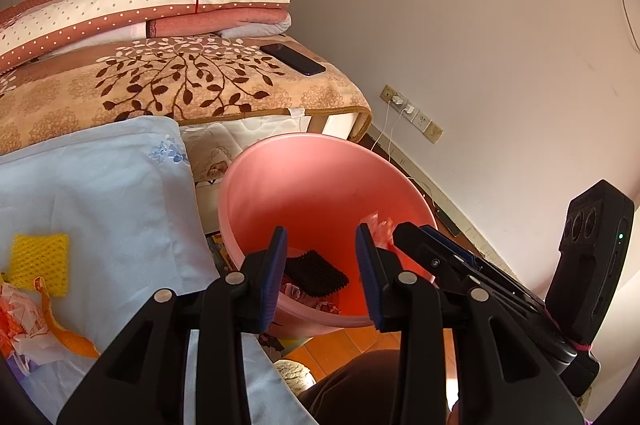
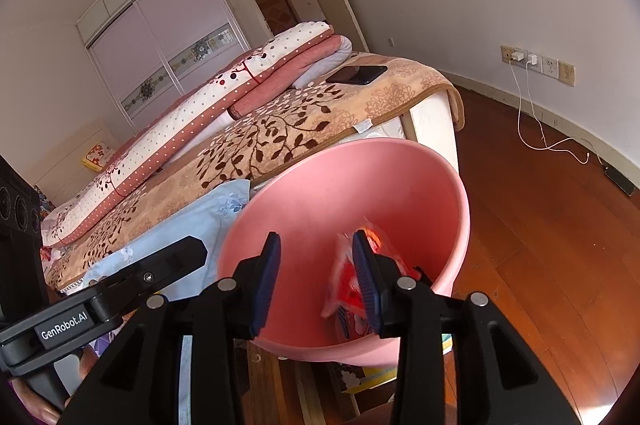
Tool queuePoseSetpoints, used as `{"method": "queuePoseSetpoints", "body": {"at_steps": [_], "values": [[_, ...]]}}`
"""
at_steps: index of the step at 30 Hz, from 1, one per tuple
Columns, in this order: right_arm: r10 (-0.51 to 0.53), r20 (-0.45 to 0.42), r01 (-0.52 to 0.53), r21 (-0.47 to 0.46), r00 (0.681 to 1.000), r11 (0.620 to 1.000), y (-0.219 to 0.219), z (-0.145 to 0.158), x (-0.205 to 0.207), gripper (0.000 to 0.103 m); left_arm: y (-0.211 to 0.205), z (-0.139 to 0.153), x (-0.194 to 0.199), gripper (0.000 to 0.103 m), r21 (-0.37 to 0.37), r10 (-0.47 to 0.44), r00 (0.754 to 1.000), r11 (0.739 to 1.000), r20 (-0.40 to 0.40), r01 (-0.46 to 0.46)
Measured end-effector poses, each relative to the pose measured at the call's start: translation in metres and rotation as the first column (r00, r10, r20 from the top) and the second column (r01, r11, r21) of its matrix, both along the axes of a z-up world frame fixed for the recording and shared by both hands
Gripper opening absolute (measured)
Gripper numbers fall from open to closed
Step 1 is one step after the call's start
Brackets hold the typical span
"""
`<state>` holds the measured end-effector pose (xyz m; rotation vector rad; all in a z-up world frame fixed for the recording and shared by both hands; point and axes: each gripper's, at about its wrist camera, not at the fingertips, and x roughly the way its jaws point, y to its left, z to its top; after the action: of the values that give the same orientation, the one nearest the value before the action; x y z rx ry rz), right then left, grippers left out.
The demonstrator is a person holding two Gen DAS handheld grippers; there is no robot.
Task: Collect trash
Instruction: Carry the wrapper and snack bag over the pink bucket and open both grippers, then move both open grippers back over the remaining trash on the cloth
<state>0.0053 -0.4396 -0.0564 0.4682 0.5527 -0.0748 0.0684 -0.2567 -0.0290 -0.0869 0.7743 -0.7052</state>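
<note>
A pink bin (image 1: 320,177) stands on the floor beside the bed; it also shows in the right wrist view (image 2: 320,185). My left gripper (image 1: 322,279) is open and empty over the bin's near rim, above a black foam net (image 1: 316,273) lying inside. My right gripper (image 2: 316,279) is open over the bin; a red and white wrapper (image 2: 348,289), blurred, hangs or falls by its right finger, and shows in the left wrist view (image 1: 380,229). A yellow foam net (image 1: 38,261) and orange and white wrappers (image 1: 28,317) lie on the light blue cloth (image 1: 100,193) on the bed.
The bed carries a brown leaf-patterned blanket (image 1: 160,77), folded quilts (image 1: 140,9) and a black phone (image 1: 292,59). Wall sockets with a white charger cable (image 2: 528,113) are on the right. The floor is wood (image 2: 540,225). The right gripper's body (image 1: 480,265) sits close beside my left one.
</note>
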Motion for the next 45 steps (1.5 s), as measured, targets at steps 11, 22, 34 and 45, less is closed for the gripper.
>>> {"method": "queuePoseSetpoints", "body": {"at_steps": [11,22,34,45], "values": [[0.048,0.017,-0.048,-0.022,0.999,0.999,0.021,0.014,-0.009,0.039,0.022,0.005,-0.011,0.036,0.007,0.038,0.999,0.999,0.005,-0.038],[0.134,0.010,-0.134,-0.044,0.991,0.990,0.065,0.022,-0.017,0.039,0.073,0.011,-0.026,0.036,0.046,0.123,0.992,0.991,0.031,-0.124],[0.257,-0.031,-0.259,-0.086,0.966,0.962,0.124,0.021,-0.021,0.040,0.151,0.015,-0.046,0.035,0.058,0.206,0.977,0.976,0.062,-0.209],[0.359,-0.090,-0.367,-0.105,0.929,0.924,0.168,0.008,-0.011,0.040,0.229,-0.010,-0.060,0.035,0.147,0.290,0.955,0.944,0.060,-0.295]]}}
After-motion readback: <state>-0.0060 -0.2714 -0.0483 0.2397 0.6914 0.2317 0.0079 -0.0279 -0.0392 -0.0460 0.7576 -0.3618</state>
